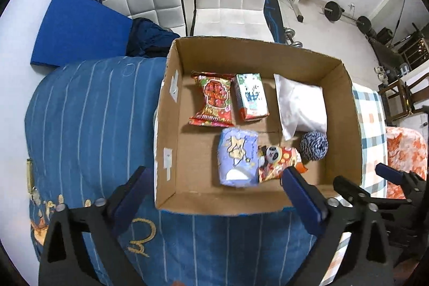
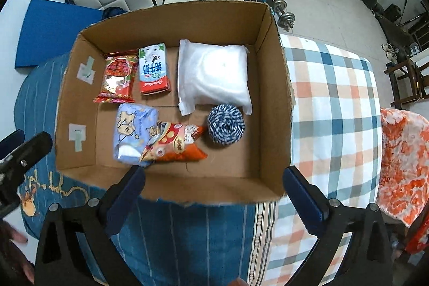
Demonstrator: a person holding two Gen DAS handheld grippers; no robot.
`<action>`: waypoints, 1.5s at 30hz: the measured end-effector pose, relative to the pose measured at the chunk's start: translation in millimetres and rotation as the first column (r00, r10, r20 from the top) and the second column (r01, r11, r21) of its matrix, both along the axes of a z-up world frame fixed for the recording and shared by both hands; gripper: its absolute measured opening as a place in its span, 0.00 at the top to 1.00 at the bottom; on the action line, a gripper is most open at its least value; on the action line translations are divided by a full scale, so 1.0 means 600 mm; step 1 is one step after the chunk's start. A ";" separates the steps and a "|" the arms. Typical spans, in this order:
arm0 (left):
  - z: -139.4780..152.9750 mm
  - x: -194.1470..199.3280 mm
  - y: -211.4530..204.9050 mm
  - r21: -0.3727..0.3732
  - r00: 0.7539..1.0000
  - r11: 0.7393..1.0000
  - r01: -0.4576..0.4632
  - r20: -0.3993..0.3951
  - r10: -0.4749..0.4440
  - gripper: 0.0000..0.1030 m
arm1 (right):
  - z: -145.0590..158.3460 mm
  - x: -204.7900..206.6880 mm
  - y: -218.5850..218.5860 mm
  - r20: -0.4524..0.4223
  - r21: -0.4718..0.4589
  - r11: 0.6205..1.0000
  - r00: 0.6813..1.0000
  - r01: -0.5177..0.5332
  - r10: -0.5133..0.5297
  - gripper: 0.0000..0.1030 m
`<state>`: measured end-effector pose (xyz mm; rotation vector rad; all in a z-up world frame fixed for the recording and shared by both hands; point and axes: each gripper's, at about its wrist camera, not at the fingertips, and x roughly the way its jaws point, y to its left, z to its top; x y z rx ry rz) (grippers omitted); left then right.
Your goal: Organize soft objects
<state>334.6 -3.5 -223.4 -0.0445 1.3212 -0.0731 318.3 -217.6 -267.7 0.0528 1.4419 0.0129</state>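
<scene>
Now both grippers hang above the near edge of the cardboard box [image 2: 171, 18], and both are spread wide and hold nothing. The left gripper [image 1: 214, 184] is at the bottom of its view; so is the right gripper [image 2: 214, 178]. All the soft things lie inside the box: a white pillow bag [image 2: 214, 74], a blue-and-white yarn ball [image 2: 226, 124], a purple pack [image 2: 134, 133], an orange snack bag [image 2: 174, 146] leaning on it, a red snack bag [image 2: 117, 79] and a small carton [image 2: 153, 69]. I think the packing looks almost done. Next, maybe straighten the orange bag, with a gentle pinch.
</scene>
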 end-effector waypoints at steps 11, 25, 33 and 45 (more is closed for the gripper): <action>0.044 -0.051 0.002 -0.013 0.998 1.000 -0.025 0.052 0.025 0.01 | 0.068 -0.060 -0.004 0.072 0.013 1.000 0.997 0.003 -0.003 0.00; 0.215 -0.197 -0.017 0.005 0.973 1.000 0.006 0.232 -0.007 0.01 | 0.256 -0.232 -0.009 0.257 0.073 0.997 0.966 0.010 -0.029 0.00; 0.292 -0.283 -0.005 -0.021 0.956 1.000 0.015 0.293 -0.008 0.01 | 0.345 -0.344 -0.011 0.336 0.105 0.994 0.942 -0.010 -0.026 0.00; 0.335 -0.344 -0.009 -0.026 0.946 0.999 0.042 0.322 -0.032 0.01 | 0.403 -0.412 -0.012 0.376 0.088 0.996 0.926 -0.024 -0.011 0.00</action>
